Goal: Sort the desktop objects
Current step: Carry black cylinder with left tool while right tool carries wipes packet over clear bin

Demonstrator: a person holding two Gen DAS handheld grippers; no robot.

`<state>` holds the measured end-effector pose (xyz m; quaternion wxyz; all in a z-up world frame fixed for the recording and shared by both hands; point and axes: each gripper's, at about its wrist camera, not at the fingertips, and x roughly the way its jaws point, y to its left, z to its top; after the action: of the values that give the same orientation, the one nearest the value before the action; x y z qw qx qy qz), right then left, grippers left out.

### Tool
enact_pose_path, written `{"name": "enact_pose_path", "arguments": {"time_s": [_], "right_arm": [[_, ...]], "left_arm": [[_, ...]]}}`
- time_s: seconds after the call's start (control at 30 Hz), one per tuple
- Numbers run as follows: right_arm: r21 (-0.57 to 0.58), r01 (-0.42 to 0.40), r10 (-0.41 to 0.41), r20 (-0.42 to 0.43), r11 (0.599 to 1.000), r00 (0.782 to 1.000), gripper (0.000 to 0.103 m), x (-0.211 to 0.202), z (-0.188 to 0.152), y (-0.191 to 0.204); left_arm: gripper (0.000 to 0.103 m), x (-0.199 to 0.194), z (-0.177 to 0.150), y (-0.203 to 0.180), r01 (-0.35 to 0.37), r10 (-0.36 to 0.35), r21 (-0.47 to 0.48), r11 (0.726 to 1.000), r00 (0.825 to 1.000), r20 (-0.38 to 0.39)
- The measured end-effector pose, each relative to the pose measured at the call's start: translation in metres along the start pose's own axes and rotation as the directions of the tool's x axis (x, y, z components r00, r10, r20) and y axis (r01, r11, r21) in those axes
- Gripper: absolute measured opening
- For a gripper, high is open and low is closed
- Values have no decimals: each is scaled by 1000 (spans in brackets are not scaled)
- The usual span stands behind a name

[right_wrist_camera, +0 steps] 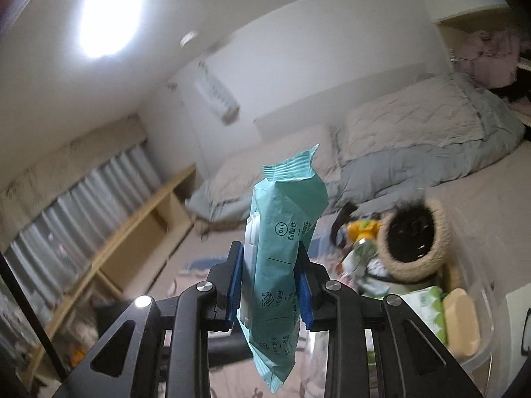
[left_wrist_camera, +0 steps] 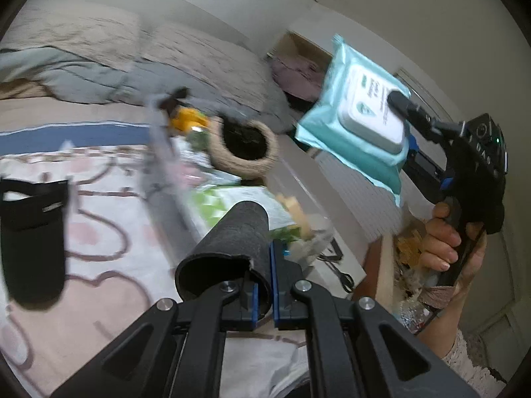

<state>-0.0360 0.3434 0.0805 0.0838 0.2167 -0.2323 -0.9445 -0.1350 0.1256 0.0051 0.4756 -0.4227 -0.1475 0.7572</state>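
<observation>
My right gripper point(right_wrist_camera: 269, 278) is shut on a teal pack of wet wipes point(right_wrist_camera: 282, 265) and holds it up in the air. In the left wrist view the same pack point(left_wrist_camera: 355, 122) hangs high at the right, pinched by the right gripper point(left_wrist_camera: 403, 112), held in a hand. My left gripper point(left_wrist_camera: 264, 301) is shut on the rim of a black sleeve-like tube point(left_wrist_camera: 232, 248) that points forward over a clear storage bin point(left_wrist_camera: 298, 165). The bin point(right_wrist_camera: 478, 305) holds a jute-wrapped pot point(right_wrist_camera: 415, 238), a green-and-white tissue pack point(right_wrist_camera: 428, 311), a yellow item and other small things.
A second black sleeve point(left_wrist_camera: 31, 238) lies at left on a patterned pink-and-white sheet. Behind is a bed with grey and beige bedding point(left_wrist_camera: 149, 59). A low wooden shelf point(right_wrist_camera: 132, 232) runs along the curtained window. A cluttered box point(left_wrist_camera: 408, 252) sits under the right hand.
</observation>
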Motion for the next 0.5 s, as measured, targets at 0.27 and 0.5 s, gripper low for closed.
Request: {"name": "enact_pose_path", "arguments": {"time_s": [0.27,0.5], "right_arm": [[94,99,-100,4,991,995,30,-12,2,-50],[118,171,-171,-15,978,985,30,-16,4,-67]], "left_arm": [[6,82,9,-37,49,-37,75,996,987,-153],[6,138,9,-61,72,-26,159,985,962,-274]]}}
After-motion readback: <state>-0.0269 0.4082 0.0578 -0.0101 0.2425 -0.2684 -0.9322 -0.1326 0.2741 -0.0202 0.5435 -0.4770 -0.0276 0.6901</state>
